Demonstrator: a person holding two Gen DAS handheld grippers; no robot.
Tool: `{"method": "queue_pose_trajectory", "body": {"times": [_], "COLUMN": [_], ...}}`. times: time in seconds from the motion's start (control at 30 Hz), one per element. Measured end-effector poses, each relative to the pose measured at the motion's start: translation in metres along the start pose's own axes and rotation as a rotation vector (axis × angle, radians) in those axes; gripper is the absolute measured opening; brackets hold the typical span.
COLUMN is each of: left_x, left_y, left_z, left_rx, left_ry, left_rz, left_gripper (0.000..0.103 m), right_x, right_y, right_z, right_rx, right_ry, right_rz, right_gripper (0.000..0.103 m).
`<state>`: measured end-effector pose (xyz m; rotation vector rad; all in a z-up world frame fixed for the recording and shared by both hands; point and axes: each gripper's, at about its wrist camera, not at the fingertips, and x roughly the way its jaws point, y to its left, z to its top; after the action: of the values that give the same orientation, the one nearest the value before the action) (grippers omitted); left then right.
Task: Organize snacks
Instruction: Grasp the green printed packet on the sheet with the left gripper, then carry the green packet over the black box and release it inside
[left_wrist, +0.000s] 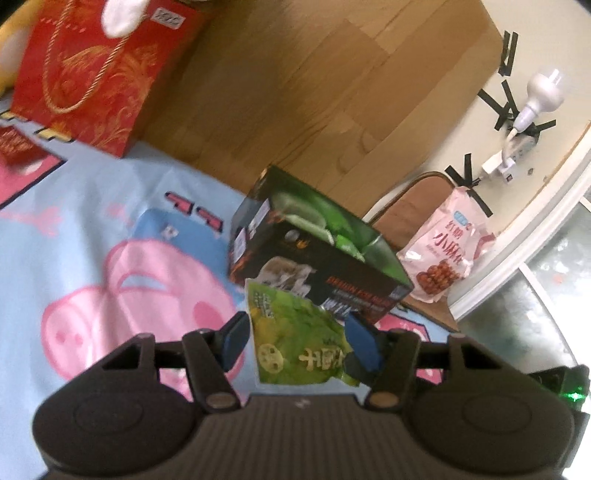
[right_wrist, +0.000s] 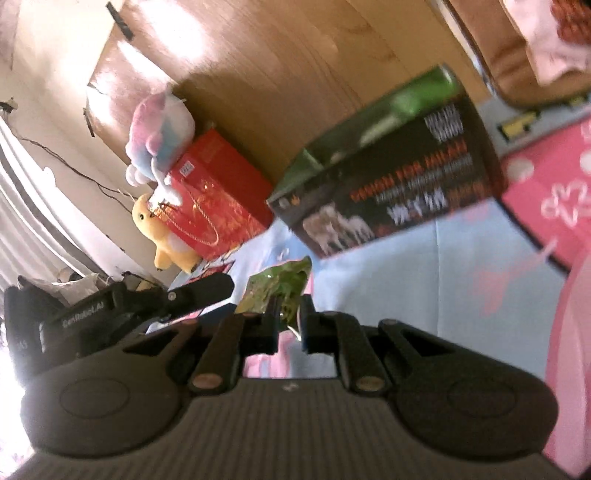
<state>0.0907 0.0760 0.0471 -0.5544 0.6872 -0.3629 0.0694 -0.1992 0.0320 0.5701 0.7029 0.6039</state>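
Observation:
A green snack packet (left_wrist: 295, 336) hangs above the blue cartoon bedsheet (left_wrist: 92, 221). My right gripper (right_wrist: 288, 321) is shut on the green snack packet (right_wrist: 277, 291), pinching its edge. My left gripper (left_wrist: 295, 341) is open, its blue pads (left_wrist: 234, 341) on either side of the packet with gaps. A black open box (left_wrist: 314, 254) with green packets inside stands just beyond the packet; it also shows in the right wrist view (right_wrist: 391, 177). The left gripper's body (right_wrist: 110, 310) shows at the left of the right wrist view.
A red gift bag (left_wrist: 96, 74) stands against a wooden headboard (left_wrist: 314, 85) at the back left, with plush toys (right_wrist: 162, 125) by it. A pink snack bag (left_wrist: 443, 247) lies on a brown chair (left_wrist: 406, 206) right of the box. A taped wall socket (left_wrist: 517, 133) sits beyond.

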Motion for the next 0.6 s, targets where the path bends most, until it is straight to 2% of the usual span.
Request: {"method": "queue_pose_trajectory", "body": {"times": [0.13, 0.2, 0.23, 0.33, 0.5, 0.6], "left_x": [0.011, 0.019, 0.025, 0.038, 0.045, 0.038], "left_y": [-0.01, -0.018, -0.023, -0.044, -0.049, -0.04], "left_z": [0.019, 0.029, 0.034, 0.046, 0.059, 0.052], "left_rx": [0.038, 0.048, 0.046, 0.12, 0.119, 0.139], "left_ry": [-0.009, 0.017, 0.036, 0.004, -0.002, -0.003], "left_rz": [-0.015, -0.083, -0.123, -0.072, -0.117, -0.099], "left_gripper": [0.057, 0.053, 0.052, 0.053, 0.052, 0.056], "right_x": [0.002, 0.003, 0.005, 0.012, 0.019, 0.017], "right_y": [-0.001, -0.002, -0.002, 0.006, 0.012, 0.008], "right_z": [0.014, 0.025, 0.031, 0.043, 0.054, 0.049], "right_rx": [-0.021, -0.026, -0.027, -0.085, -0.159, -0.216], "right_ry": [-0.034, -0.048, -0.05, -0.078, -0.101, -0.071], "right_rz": [-0.019, -0.013, 0.001, -0.029, -0.03, -0.034], "right_gripper": [0.013, 0.013, 0.004, 0.004, 0.003, 0.005]}}
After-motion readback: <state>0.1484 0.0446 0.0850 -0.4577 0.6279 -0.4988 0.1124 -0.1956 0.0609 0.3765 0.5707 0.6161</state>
